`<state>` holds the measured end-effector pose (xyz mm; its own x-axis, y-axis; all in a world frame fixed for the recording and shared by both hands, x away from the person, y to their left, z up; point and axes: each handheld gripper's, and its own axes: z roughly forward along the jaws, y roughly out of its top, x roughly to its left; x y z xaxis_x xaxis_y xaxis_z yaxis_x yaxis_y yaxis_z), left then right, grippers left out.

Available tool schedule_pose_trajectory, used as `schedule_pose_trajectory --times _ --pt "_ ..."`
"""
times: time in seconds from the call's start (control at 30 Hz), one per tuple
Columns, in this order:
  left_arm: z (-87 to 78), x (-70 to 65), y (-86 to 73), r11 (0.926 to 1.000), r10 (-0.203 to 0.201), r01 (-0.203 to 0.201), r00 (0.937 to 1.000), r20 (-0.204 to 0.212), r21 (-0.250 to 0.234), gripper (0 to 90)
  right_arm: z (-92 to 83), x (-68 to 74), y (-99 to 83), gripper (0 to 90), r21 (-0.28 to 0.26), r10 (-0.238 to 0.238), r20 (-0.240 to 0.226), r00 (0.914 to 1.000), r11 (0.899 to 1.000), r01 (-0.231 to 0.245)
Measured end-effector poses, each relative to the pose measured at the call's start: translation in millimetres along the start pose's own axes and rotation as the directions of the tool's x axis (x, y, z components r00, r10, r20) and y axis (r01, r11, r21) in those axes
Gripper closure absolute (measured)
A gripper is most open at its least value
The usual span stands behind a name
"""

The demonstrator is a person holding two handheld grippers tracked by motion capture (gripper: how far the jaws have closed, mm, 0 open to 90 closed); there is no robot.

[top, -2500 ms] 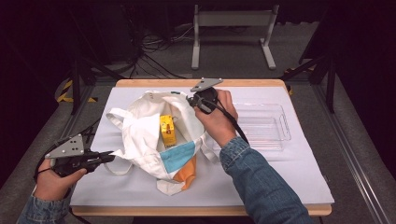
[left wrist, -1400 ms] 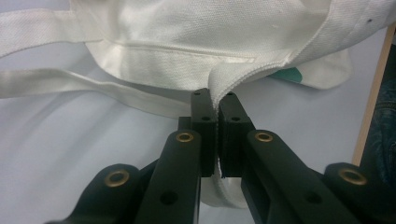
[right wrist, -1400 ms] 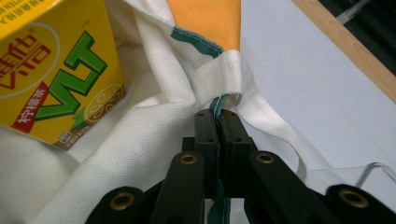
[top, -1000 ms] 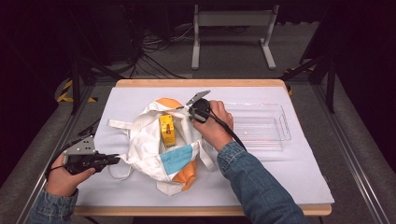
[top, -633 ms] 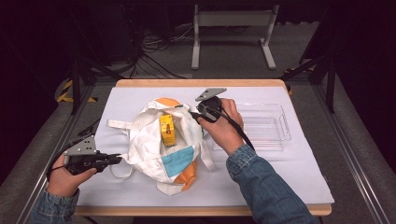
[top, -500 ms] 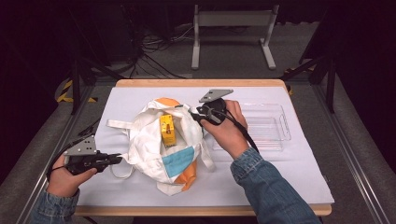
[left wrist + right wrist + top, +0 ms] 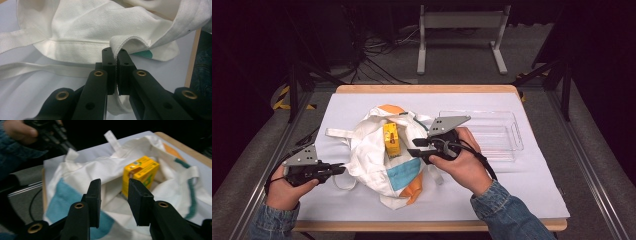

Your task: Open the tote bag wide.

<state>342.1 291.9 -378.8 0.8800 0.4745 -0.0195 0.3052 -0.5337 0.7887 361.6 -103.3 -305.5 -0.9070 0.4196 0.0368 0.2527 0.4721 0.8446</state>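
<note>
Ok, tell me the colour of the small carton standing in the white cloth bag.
Yellow, with green print: the small carton shows best in the right gripper view.

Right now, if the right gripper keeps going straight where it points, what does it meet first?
Probably the white tote bag: the right gripper stands open above its mouth, with the yellow box just beside that line. Depth is unclear.

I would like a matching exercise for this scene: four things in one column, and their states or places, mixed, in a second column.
1. left tongs
2. right tongs
3. yellow carton
4. clear tray

a. lies inside the white bag
b. open, nothing between them
c. shut on the bag's strap
d. stands empty on the table's right part

Pairs: 1-c, 2-b, 3-a, 4-d
</note>
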Motion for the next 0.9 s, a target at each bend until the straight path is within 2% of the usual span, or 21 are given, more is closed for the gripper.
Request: schedule_pose_trajectory --times 0.13,0.23,0.3,0.4,0.43,0.47,0.5,0.6,0.7,0.77,0.9 --pt "-0.4 -0.1 0.2 1.0000 -0.001 0.001 1.0000 0.000 -0.004 86.8 4.0 4.1 -6.1 55.5 0.009 -0.010 -0.071 0.9974 1.000 0.011" --pt "-0.2 0.1 0.1 1.0000 -0.002 0.002 1.0000 0.000 -0.005 86.8 10.7 3.4 -11.7 48.3 0.025 -0.015 -0.123 0.9922 1.000 0.019" --pt "-0.2 0.7 0.0 1.0000 -0.001 0.001 1.0000 0.000 -0.005 86.8 15.7 3.7 -15.3 49.3 0.051 -0.044 -0.136 0.9897 0.997 0.051" --pt "0.5 1.0 -0.5 1.0000 0.001 -0.001 1.0000 0.000 -0.003 86.8 18.7 5.0 -19.8 74.0 0.118 -0.101 -0.110 0.9887 0.986 0.114" --pt "0.8 1.1 -0.9 1.0000 -0.002 0.002 1.0000 -0.001 0.000 86.8 18.7 4.4 -20.7 80.0 0.133 -0.114 -0.111 0.9872 0.983 0.129" --pt "0.8 1.1 -0.9 1.0000 -0.002 0.002 1.0000 -0.001 0.000 86.9 18.7 4.4 -20.7 80.0 0.133 -0.114 -0.111 0.9872 0.983 0.129" --pt "1.7 1.9 -2.6 0.9999 -0.014 0.014 0.9999 0.001 0.004 87.0 18.1 3.2 -23.4 88.8 0.155 -0.125 -0.109 0.9861 0.978 0.141" --pt "2.8 4.1 -4.8 0.9998 -0.019 0.019 0.9998 0.008 0.005 87.0 19.3 1.8 -27.6 89.3 0.164 -0.119 -0.096 0.9883 0.977 0.133" --pt "6.1 7.2 -8.6 0.9994 -0.030 0.029 0.9995 0.008 0.020 87.1 24.8 -1.8 -38.7 89.4 0.187 -0.089 -0.070 0.9936 0.977 0.101" --pt "8.3 7.9 -10.0 0.9991 -0.035 0.034 0.9993 0.014 0.024 87.1 29.7 -4.2 -47.9 89.4 0.196 -0.060 -0.054 0.9967 0.978 0.070" --pt "16.0 9.7 -13.4 0.9975 -0.031 0.030 0.9994 0.014 0.064 87.1 44.2 -9.2 -71.5 89.4 0.217 0.009 -0.052 0.9986 0.976 0.002"
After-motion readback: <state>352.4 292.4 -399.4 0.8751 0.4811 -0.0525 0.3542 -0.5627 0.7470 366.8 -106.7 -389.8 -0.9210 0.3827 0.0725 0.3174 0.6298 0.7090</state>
